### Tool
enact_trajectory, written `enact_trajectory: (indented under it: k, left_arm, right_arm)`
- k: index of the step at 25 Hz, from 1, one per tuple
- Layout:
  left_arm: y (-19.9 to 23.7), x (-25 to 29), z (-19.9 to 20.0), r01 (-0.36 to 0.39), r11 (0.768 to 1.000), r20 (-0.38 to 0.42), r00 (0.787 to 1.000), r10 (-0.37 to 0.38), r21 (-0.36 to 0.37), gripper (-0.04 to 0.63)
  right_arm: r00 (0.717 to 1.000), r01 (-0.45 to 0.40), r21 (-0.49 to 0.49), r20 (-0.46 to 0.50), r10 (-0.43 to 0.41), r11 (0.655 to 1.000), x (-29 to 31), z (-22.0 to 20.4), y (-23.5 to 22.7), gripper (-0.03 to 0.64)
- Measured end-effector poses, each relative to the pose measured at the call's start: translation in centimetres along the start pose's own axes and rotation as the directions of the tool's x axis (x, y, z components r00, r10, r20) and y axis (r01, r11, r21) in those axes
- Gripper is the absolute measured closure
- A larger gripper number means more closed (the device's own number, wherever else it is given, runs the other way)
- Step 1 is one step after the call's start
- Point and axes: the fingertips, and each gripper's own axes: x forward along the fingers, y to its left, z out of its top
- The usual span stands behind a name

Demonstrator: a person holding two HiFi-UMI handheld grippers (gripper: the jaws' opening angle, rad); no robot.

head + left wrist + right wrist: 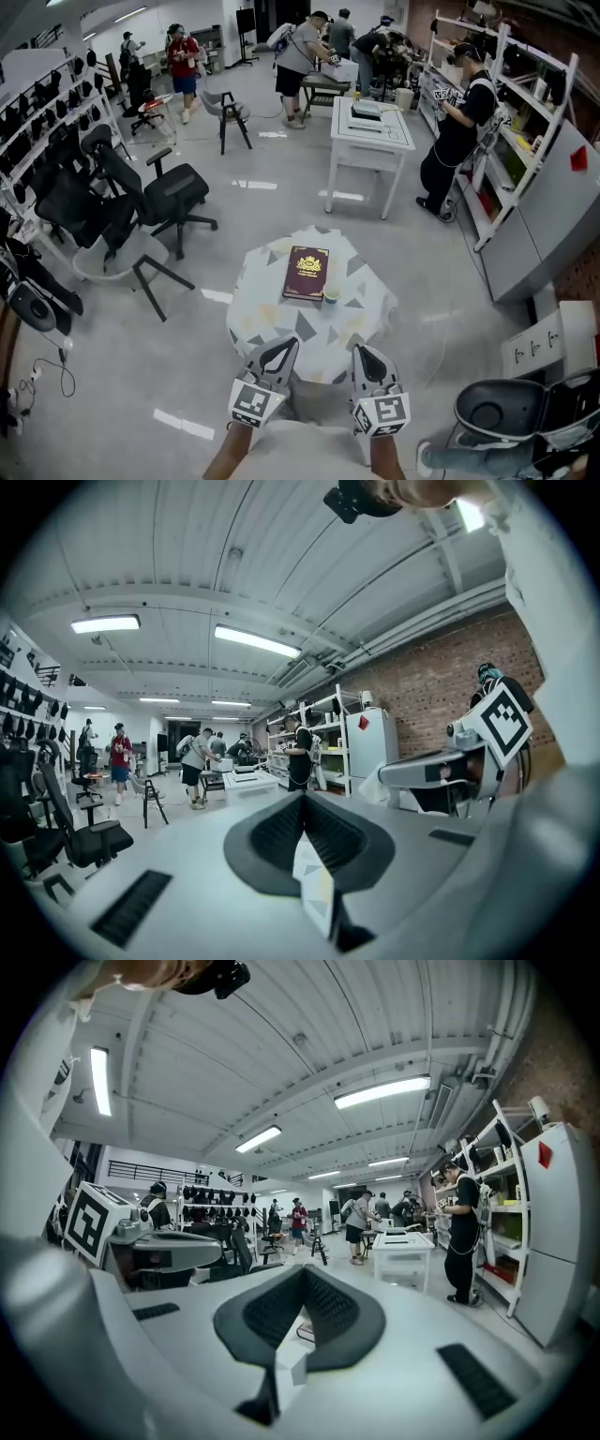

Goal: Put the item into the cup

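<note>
Left gripper (pixel 302 799): jaws together, black pads meeting at the tip, nothing held; below the tip we see only a sliver of patterned cloth. Right gripper (pixel 303 1274): same state, pads closed on each other, empty. From the head view both grippers sit low and close to the person's body, side by side but apart, tips pointing forward at the near edge of a small round table (pixel 272 328). Their marker cubes (pixel 255 403) face up at us, and a forearm shows behind each. Neither gripper touches the table or anything on it. The table wears a white cloth with grey and pale yellow triangles. Near its middle lies a dark red book (pixel 306 272), flat, with a gold emblem on the cover. The cup (pixel 332 296) stands just beside the book's near right corner, small and greenish, well ahead of the right gripper (its contents are too small to read). Which loose thing is meant for the cup we cannot tell. Further out: black office chairs (pixel 173 192) to the left on the grey floor, a white work table (pixel 368 131) beyond, shelving (pixel 511 122) along the right wall with a person in black (pixel 459 131) standing at it, and more people at the far end of the room.
</note>
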Motion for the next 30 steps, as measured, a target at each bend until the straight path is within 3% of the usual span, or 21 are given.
enact_trajectory:
  k: [30]
  left_arm:
    - [14.7, 8.5, -1.2, 0.121, 0.991, 0.011, 0.993, -0.121, -0.058, 0.581]
  right_arm:
    - [0.988, 0.138, -0.038, -0.062, -0.140, 0.990, 14.9, 1.5, 0.1, 0.612]
